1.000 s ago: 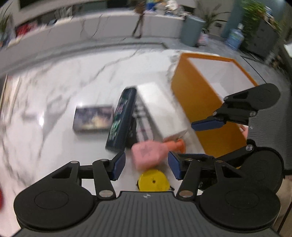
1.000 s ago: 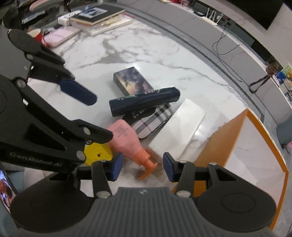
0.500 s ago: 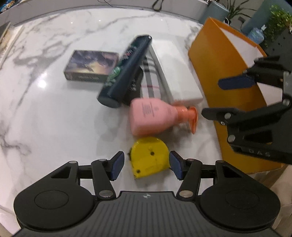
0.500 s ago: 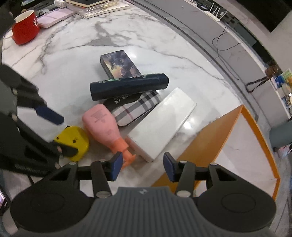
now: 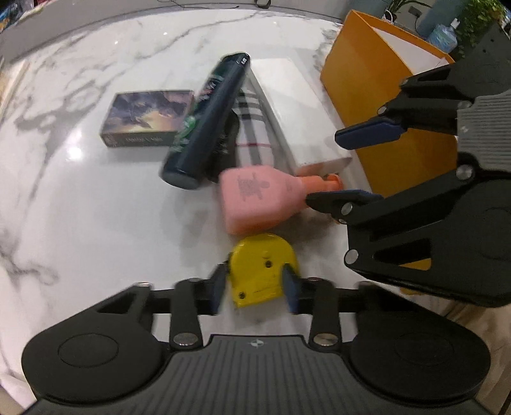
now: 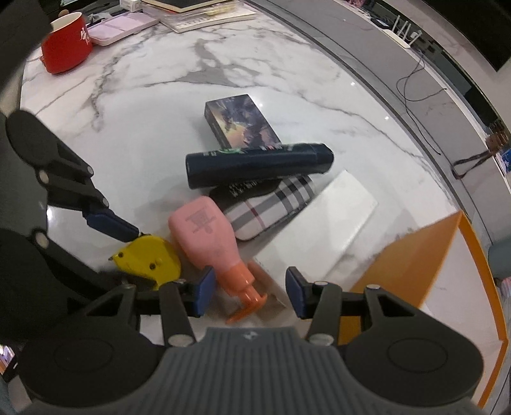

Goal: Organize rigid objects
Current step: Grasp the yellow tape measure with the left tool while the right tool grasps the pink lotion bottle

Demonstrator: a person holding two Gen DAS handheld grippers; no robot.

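My left gripper (image 5: 254, 289) has closed in on a yellow tape measure (image 5: 260, 269) on the marble table; its blurred fingers touch or nearly touch both sides. The tape measure also shows in the right wrist view (image 6: 148, 258). My right gripper (image 6: 249, 290) is open around the orange pump (image 6: 244, 292) of a pink bottle (image 6: 206, 234) lying flat. Behind lie a dark blue bottle (image 5: 207, 123), a plaid case (image 5: 254, 135), a white box (image 5: 295, 107) and a dark picture box (image 5: 148, 116).
An open orange box (image 5: 364, 83) stands at the right, next to the white box. In the right wrist view a red mug (image 6: 67, 43) and a pile of books (image 6: 198, 11) sit at the table's far left.
My left gripper moved forward and narrowed around the yellow tape measure. My right gripper came down over the pink bottle's pump and stayed open.
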